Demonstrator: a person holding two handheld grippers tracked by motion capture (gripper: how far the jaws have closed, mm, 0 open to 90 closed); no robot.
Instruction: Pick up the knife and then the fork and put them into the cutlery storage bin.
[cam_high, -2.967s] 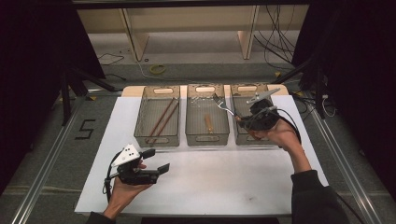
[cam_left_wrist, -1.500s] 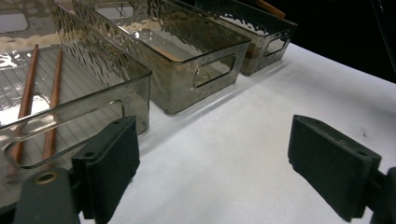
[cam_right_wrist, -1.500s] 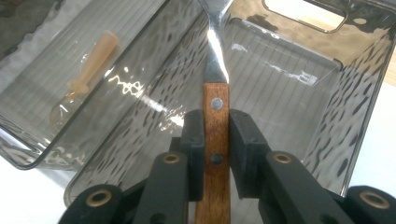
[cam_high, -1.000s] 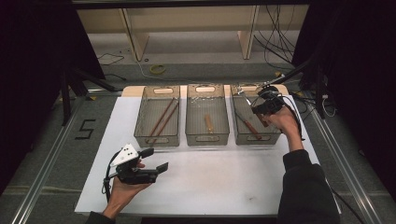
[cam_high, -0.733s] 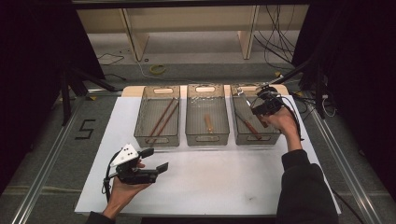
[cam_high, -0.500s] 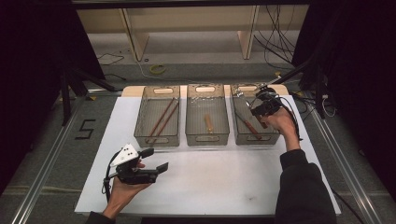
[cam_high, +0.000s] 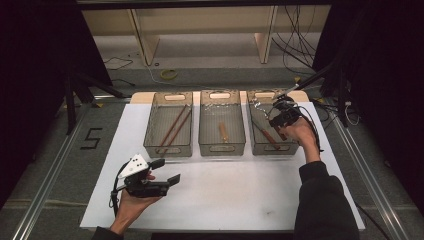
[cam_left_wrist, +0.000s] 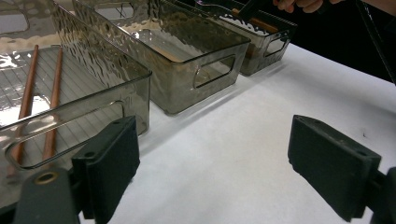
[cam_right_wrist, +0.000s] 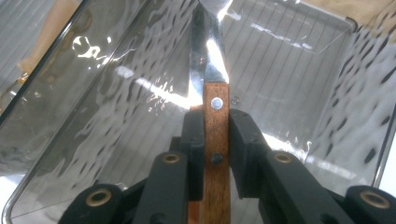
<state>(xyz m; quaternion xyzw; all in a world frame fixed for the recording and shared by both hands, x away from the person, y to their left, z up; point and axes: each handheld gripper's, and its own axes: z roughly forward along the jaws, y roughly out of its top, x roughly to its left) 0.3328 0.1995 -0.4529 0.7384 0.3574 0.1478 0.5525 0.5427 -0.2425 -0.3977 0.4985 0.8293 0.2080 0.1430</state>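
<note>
A: Bins (cam_high: 168, 125) first. How many?

B: Three clear bins stand in a row at the far side of the white table (cam_high: 250, 190). They are close together, side by side.

A: What is in the left bin?

B: Two long brown sticks (cam_high: 174, 126). They lie flat on the bottom, next to each other. In the left gripper view you see them (cam_left_wrist: 39, 100) through the clear wall.

A: And the middle bin (cam_high: 221, 122)?

B: One short, pale wooden piece (cam_high: 223, 132) lies on its floor. I cannot tell what it is.

A: The right bin (cam_high: 261, 131)?

B: A thing with a wooden handle (cam_high: 269, 137) lies inside it. The right gripper (cam_high: 281, 114) is over that same bin, near its far end.

A: Is that gripper holding something?

B: Yes. In the right gripper view its jaws are pressed on a knife (cam_right_wrist: 212, 84), one on each side of the brown wooden handle. The shiny blade points away, down into the bin. I cannot tell if the tip touches the bottom.

A: Where is the left gripper (cam_high: 161, 176)?

B: Near the front of the table, in front of the left bin, held in a hand (cam_high: 132, 205). Its jaws are wide apart with nothing between them. They point toward the bins.
</note>
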